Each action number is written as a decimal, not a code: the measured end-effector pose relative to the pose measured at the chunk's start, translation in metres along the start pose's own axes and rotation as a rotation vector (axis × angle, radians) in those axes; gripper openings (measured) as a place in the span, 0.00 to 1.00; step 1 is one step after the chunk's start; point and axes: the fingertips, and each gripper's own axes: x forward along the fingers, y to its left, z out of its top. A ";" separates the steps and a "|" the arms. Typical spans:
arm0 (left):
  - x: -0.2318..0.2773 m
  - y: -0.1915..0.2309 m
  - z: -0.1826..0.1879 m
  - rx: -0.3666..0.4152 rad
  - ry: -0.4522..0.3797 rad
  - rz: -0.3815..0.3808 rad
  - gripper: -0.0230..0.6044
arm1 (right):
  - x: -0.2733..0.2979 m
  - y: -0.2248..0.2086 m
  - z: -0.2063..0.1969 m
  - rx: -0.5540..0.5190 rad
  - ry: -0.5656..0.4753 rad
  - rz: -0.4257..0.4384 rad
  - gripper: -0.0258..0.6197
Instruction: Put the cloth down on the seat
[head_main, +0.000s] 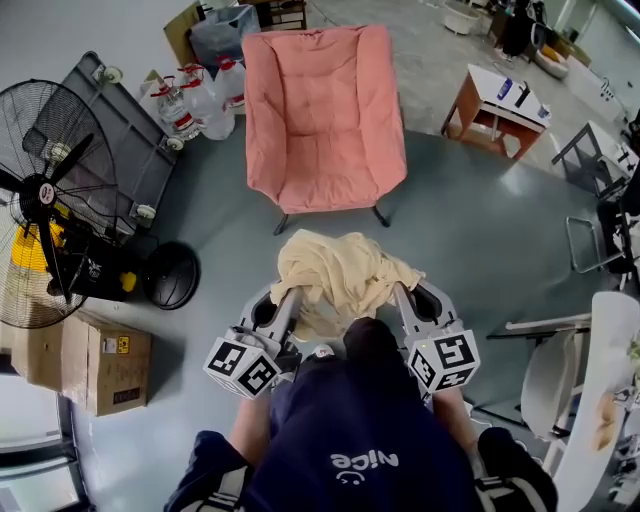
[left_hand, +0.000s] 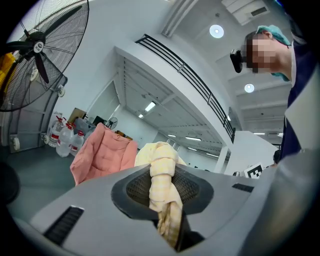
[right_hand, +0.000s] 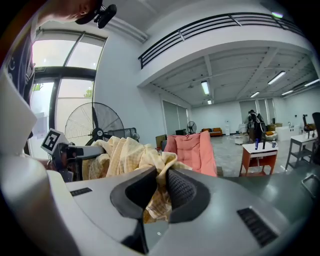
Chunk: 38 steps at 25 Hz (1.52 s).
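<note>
Currently left gripper (left_hand: 163, 196) and right gripper (right_hand: 160, 192) each pinch a bunched fold of the yellow cloth (head_main: 340, 268), which hangs between them short of the pink chair's (head_main: 325, 150) front edge; best carried forward level, lowered mid-seat, then both released together.

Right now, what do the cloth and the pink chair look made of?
cloth: soft, thin woven fabric, pale yellow and matte. It bunches and drapes in loose folds, and the left gripper view shows a faint check weave. Possibly cotton.
chair: pink padded textile, matte. It has quilted stitch lines and puffy panels. The fibre is unclear.
</note>
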 end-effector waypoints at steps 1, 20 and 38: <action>0.009 0.002 0.003 0.000 0.000 0.009 0.18 | 0.008 -0.007 0.005 -0.006 -0.002 0.009 0.16; 0.169 0.039 0.033 0.067 -0.039 0.127 0.18 | 0.146 -0.132 0.061 -0.051 -0.024 0.145 0.16; 0.281 0.054 0.044 0.055 -0.060 0.147 0.18 | 0.204 -0.216 0.087 -0.055 -0.001 0.158 0.16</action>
